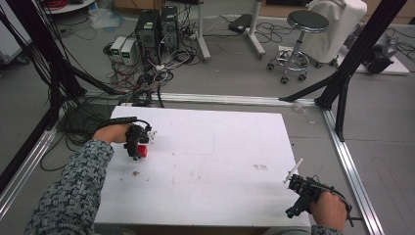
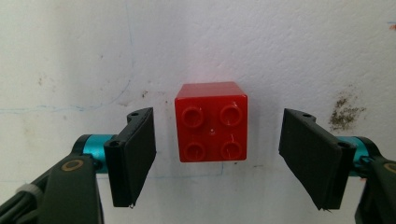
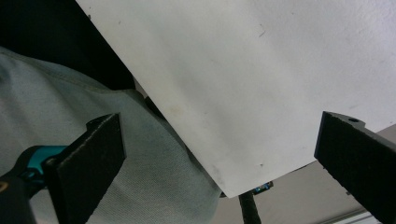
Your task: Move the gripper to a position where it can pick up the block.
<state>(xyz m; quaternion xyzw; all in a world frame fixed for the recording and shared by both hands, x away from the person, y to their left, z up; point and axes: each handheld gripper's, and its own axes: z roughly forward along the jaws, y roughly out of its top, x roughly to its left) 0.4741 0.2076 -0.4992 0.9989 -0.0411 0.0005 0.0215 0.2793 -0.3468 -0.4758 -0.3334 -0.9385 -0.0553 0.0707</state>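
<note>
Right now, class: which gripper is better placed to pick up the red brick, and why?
Left. The left gripper hangs open directly over the red brick, one jaw either side. The right gripper sits open at the table's far near corner.

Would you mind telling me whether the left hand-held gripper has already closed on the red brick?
No, the red brick sits on the table between the left hand-held gripper's open jaws, with gaps either side.

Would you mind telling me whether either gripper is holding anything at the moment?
Nothing is held. The left gripper is open around the red brick without touching it; the right gripper is open.
</note>
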